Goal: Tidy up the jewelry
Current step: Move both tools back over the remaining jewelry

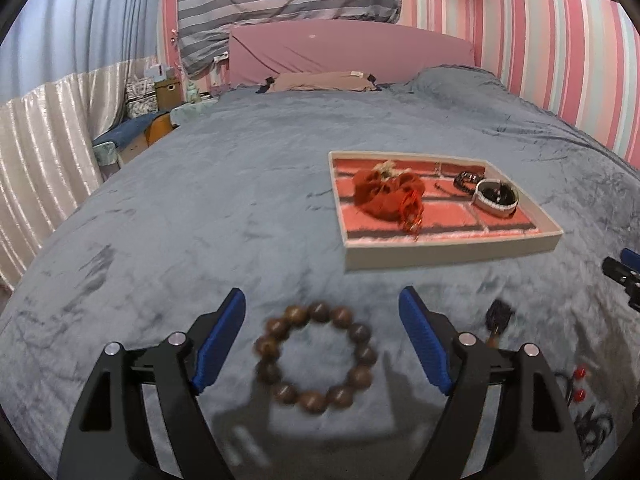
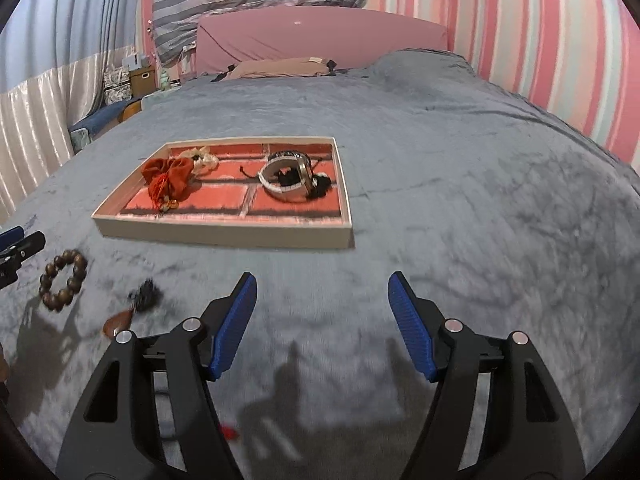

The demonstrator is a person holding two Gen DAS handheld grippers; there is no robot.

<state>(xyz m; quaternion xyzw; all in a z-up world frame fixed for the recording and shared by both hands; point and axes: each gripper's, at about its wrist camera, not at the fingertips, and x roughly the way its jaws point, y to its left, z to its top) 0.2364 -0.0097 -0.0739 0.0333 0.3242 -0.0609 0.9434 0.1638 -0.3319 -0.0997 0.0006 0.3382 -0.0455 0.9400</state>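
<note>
A brown wooden bead bracelet [image 1: 316, 357] lies on the grey bedspread, between the open blue pads of my left gripper [image 1: 322, 320], which is just above it. It also shows in the right wrist view [image 2: 63, 280] at far left. A shallow cream tray [image 1: 448, 254] with a red brick-pattern lining holds a red pouch [image 1: 388, 194], a white-banded bracelet [image 1: 495, 196] and a dark chain. My right gripper [image 2: 322, 300] is open and empty over bare bedspread, in front of the tray [image 2: 224, 236]. A dark tassel pendant [image 2: 145, 295] lies beside the beads.
The pendant [image 1: 498, 320] with an amber piece lies right of my left gripper. Red beads [image 1: 580, 372] lie further right. A pink headboard [image 1: 348, 52], pillows and striped walls bound the bed. Clutter and a curtain stand at the left side.
</note>
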